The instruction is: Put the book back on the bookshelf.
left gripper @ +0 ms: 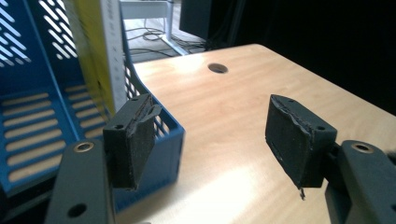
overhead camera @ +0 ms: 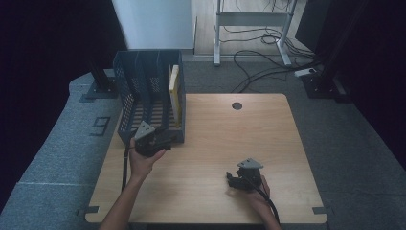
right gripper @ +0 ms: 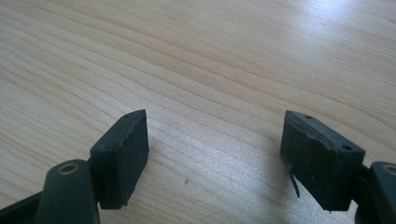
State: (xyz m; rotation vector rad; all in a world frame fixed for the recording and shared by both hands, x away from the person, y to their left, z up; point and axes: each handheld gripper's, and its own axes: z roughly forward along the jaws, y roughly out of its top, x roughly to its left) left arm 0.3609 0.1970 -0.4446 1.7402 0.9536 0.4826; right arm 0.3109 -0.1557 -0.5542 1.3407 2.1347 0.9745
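Left claw (left gripper: 210, 140) agape at blue rack (left gripper: 42, 121) front corner, bare table (left gripper: 233, 107) rightward.

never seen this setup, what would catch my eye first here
The blue rack at the table's far left corner stands out, with a yellow book upright in its rightmost slot. The left gripper sits open at the rack's near right corner, holding nothing. The right gripper rests open on bare wood near the front edge.
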